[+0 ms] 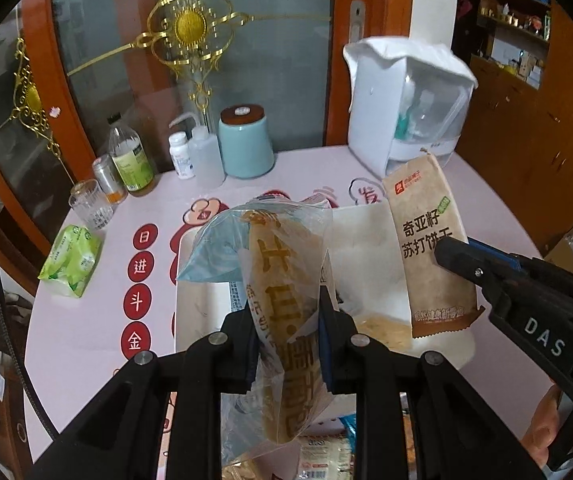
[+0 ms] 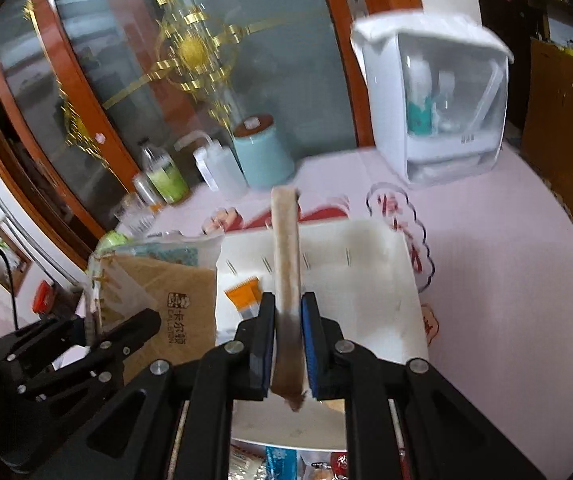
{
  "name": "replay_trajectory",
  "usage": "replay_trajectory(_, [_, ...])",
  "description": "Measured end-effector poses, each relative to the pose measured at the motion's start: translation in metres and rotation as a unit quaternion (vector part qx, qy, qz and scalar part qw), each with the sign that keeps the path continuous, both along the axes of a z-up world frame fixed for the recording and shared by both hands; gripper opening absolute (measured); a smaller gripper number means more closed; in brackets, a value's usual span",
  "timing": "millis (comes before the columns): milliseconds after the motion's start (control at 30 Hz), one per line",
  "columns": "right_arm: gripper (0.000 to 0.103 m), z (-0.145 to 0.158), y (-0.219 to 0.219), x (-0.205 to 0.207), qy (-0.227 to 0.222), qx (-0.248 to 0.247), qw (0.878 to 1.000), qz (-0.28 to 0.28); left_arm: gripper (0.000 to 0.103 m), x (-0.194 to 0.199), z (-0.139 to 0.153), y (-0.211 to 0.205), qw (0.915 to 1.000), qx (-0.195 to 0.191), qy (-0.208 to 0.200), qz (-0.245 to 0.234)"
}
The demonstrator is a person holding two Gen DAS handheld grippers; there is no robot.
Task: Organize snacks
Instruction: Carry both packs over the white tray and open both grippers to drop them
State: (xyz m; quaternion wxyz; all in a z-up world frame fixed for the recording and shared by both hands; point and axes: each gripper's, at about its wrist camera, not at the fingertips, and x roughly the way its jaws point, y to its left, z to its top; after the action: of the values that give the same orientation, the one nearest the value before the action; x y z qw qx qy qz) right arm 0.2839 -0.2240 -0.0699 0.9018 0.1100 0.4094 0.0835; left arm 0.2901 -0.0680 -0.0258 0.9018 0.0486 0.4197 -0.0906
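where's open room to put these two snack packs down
Most free: the right half of the white bin, with only an orange packet near its left side. Bare pink tablecloth also lies right of the bin, in front of the white dispenser. Crowded: the back left, with bottles, glass and blue canister.

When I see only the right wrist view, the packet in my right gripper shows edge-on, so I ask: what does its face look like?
Observer: In the left wrist view the brown cracker packet is face-on, with a red logo and a green tag. The right gripper clamps its side.
Operator: And the left gripper's load?
Observer: The left gripper pinches a clear snack bag printed with large golden characters.
Operator: Anything I miss at the back?
Observer: A white pill bottle stands beside the squeeze bottle.
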Motion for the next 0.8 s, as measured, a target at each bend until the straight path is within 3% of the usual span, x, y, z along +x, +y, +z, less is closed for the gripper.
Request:
replay_trajectory(67, [0.019, -0.014, 0.002, 0.008, 0.028, -0.003, 1.000, 0.002, 0.026, 0.009, -0.012, 0.000, 0.9999, 0.003, 0.013, -0.001])
replay_trajectory(100, [0.026, -0.018, 0.003, 0.010, 0.034, -0.007, 0.999, 0.001, 0.034, 0.012, -0.017, 0.000, 0.9998, 0.005, 0.020, -0.003])
replay_trajectory(133, [0.034, -0.021, 0.003, 0.011, 0.040, -0.013, 0.999, -0.007, 0.056, 0.015, -0.021, 0.001, 0.9996, 0.002, 0.027, -0.006])
replay_trajectory(200, [0.038, -0.025, 0.000, 0.010, 0.043, -0.012, 0.999, -0.010, 0.085, 0.018, -0.026, 0.003, 0.9996, 0.003, 0.027, 0.002])
replay_trajectory(267, [0.038, -0.027, -0.001, 0.008, 0.044, -0.013, 0.999, -0.012, 0.086, 0.016, -0.026, 0.007, 0.9999, 0.009, 0.008, 0.010])
replay_trajectory(533, [0.038, -0.017, -0.002, -0.008, 0.029, -0.025, 0.999, -0.010, 0.087, 0.007, -0.025, 0.013, 0.9997, 0.017, 0.011, 0.017])
replay_trajectory(800, [0.038, -0.009, -0.007, -0.038, 0.023, -0.028, 0.999, -0.005, 0.087, -0.019, -0.008, 0.024, 0.9996, -0.007, 0.002, 0.028])
